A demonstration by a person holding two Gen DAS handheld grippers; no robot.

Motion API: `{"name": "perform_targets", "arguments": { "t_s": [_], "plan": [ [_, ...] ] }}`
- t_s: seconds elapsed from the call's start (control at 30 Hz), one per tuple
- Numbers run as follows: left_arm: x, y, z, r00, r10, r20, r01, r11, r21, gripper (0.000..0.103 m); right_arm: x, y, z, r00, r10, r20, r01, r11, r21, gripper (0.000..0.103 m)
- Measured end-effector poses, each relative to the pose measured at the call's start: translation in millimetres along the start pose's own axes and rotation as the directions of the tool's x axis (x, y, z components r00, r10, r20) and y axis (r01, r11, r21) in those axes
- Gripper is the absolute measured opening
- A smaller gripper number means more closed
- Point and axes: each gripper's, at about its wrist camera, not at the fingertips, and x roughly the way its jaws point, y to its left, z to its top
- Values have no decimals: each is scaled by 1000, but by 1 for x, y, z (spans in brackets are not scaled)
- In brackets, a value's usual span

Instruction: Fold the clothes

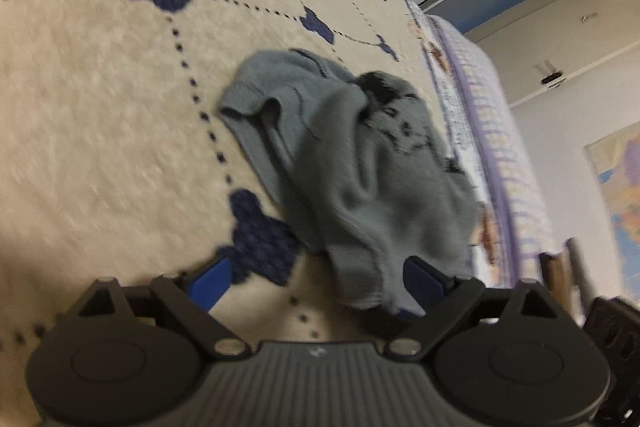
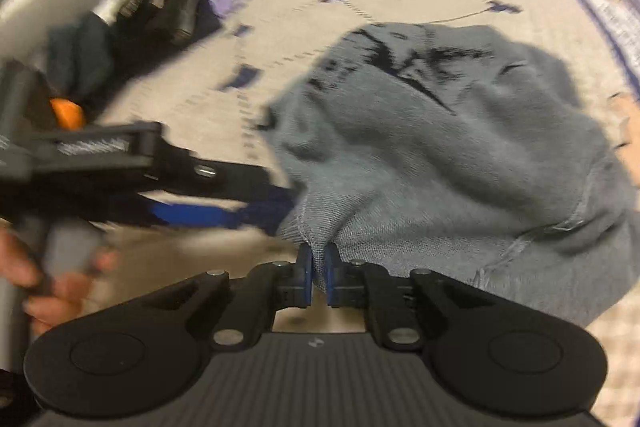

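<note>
Sweater (image 2: 460,147) hem clamped in right gripper (image 2: 316,267); left gripper (image 1: 316,279) apart, should pinch hem alongside before lifting.

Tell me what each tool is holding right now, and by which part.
The right tool is shut on a pinch of the grey sweater's near edge. The left tool is open around that edge and holds nothing.
</note>
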Motion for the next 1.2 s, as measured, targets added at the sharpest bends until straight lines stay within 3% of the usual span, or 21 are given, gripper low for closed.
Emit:
{"name": "perform_targets", "arguments": {
  "t_s": [0.13,0.23,0.27,0.37,0.47,0.57,0.63,0.77,0.9,1.07,1.2],
  "plan": [
    [-3,7,-2,996,-88,0,88,991,-101,86,-7,1,2,986,160,36,-163,984,78,7],
    [0,12,-4,985,-170,-11,165,970,-179,61,-12,1,5,970,232,67,-239,964,119,7],
    [1,13,-5,982,-186,-9,181,963,-199,48,-13,0,5,965,250,74,-258,957,130,7],
    [5,12,-6,980,-199,5,195,955,-224,34,-15,2,6,960,272,74,-280,950,139,7],
    [6,7,-6,984,-174,33,177,963,-205,8,-15,5,5,967,251,53,-256,959,119,8],
    [-2,-1,-5,995,-33,96,46,990,-136,7,-18,0,7,974,224,24,-225,967,118,11],
    [-8,-6,-5,990,32,135,-18,994,-105,7,-25,-7,10,982,179,50,-184,977,109,13],
    [-22,-5,1,980,51,191,-30,993,-113,7,-40,-30,18,993,36,116,-53,988,148,42],
    [-48,-2,8,948,104,300,-77,992,-99,7,-50,-57,19,988,-88,127,55,969,242,49],
    [-73,15,23,914,144,378,-94,984,-148,7,-46,-79,19,981,-158,115,116,944,307,51],
    [-96,29,34,877,194,440,-131,977,-169,7,-36,-87,22,979,-180,91,143,937,319,51]
  ]
}}
